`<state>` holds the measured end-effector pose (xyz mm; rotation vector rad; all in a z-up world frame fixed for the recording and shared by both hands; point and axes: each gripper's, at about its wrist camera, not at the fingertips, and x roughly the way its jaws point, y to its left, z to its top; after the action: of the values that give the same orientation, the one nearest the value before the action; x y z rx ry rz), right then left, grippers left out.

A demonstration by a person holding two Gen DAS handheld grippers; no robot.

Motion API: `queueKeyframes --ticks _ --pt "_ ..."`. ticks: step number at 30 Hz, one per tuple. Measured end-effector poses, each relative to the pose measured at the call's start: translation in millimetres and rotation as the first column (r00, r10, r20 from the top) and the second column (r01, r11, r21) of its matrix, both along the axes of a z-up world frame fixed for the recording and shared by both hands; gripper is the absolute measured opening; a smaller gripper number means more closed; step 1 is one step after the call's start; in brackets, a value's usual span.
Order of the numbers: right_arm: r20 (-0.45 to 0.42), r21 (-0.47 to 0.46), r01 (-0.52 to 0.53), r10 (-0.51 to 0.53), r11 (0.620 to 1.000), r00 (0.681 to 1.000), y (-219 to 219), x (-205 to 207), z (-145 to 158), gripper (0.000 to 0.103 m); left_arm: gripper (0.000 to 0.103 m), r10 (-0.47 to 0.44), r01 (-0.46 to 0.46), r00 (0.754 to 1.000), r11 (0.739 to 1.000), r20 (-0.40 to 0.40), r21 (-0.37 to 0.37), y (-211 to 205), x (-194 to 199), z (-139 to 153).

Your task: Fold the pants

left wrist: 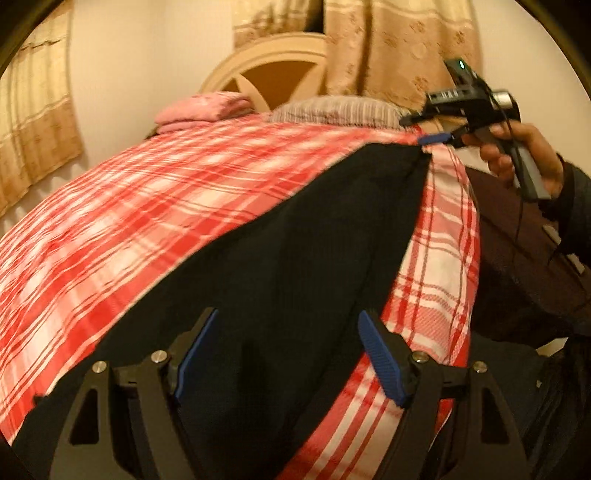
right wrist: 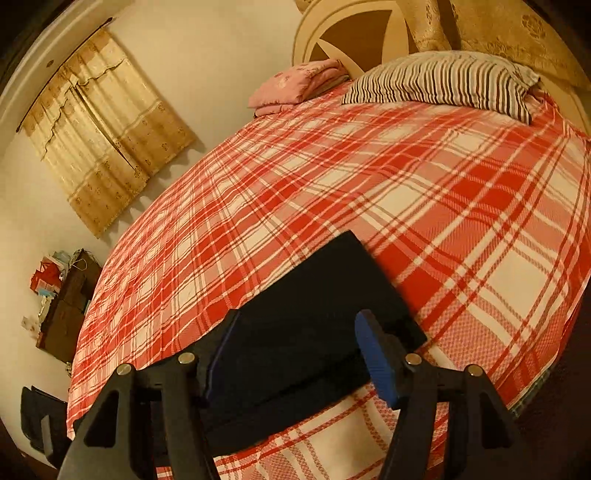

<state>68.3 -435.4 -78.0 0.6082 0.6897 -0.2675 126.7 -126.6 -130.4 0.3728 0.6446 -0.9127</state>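
Observation:
Black pants [left wrist: 295, 229] lie stretched out on the red-and-white plaid bed cover [left wrist: 129, 221], running from the near edge up toward the pillow. My left gripper [left wrist: 288, 354] is open just above their near part, with nothing pinched between its blue pads. At the far end of the pants a hand [left wrist: 524, 155] holds my right gripper [left wrist: 424, 129]. In the right wrist view that right gripper [right wrist: 295, 350] is open over the pants [right wrist: 314, 295], which pass under the gap between the fingers. The pads do not press on the cloth.
A striped pillow [right wrist: 443, 81] and a folded pink blanket [right wrist: 295, 85] lie at the head of the bed by the round headboard [right wrist: 354, 33]. A cluttered dark cabinet [right wrist: 70, 295] stands by the curtained wall. Dark furniture [left wrist: 517, 258] is close to the bed's right side.

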Motion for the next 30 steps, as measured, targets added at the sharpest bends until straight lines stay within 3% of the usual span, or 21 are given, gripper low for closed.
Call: queueKeyframes --ticks 4,8,10,16,21,25,27,29,30 --pt "0.005 -0.001 0.019 -0.019 1.0 1.0 -5.3 -9.4 -2.5 0.064 0.078 -0.037 0.037 0.999 0.998 -0.004 0.041 -18.9 -1.1 -9.6" --pt "0.0 0.013 0.042 -0.042 0.999 0.999 -15.2 -13.9 -8.9 0.064 0.063 -0.045 0.046 0.999 0.996 -0.026 0.08 -28.7 3.4 -17.2" --pt "-0.003 0.017 0.047 -0.047 0.999 0.999 -18.3 -15.3 -11.2 0.064 0.063 -0.042 0.045 0.999 0.994 -0.024 0.099 -31.5 3.9 -20.7" --pt "0.008 0.057 0.063 -0.063 0.996 0.998 -28.2 -18.1 -15.6 0.061 0.06 -0.058 0.06 0.998 0.995 -0.029 0.083 -28.8 0.2 -23.1" --pt "0.01 0.062 0.079 -0.079 0.995 0.997 -34.3 -19.7 -16.6 0.056 0.023 -0.055 0.057 0.997 0.997 -0.059 0.049 -27.3 4.9 -16.9" --pt "-0.006 0.077 0.101 -0.101 0.992 0.995 -42.2 -19.0 -21.8 0.056 0.023 -0.064 0.067 0.996 0.996 -0.063 0.055 -29.6 3.3 -19.0" --pt "-0.023 0.074 0.106 -0.105 0.992 0.994 -44.3 -15.3 -25.5 0.052 0.023 -0.063 0.066 0.996 0.997 -0.069 0.043 -28.8 4.9 -18.9" --pt "-0.025 0.068 0.104 -0.102 0.992 0.994 -44.5 -12.9 -26.8 0.026 0.018 -0.051 0.053 0.994 0.998 -0.096 0.018 -26.7 10.5 -17.9" --pt "-0.027 0.052 0.104 -0.103 0.993 0.994 -43.7 -12.0 -26.0 0.023 0.014 -0.047 0.048 0.993 0.999 -0.104 0.006 -25.2 12.9 -17.2"
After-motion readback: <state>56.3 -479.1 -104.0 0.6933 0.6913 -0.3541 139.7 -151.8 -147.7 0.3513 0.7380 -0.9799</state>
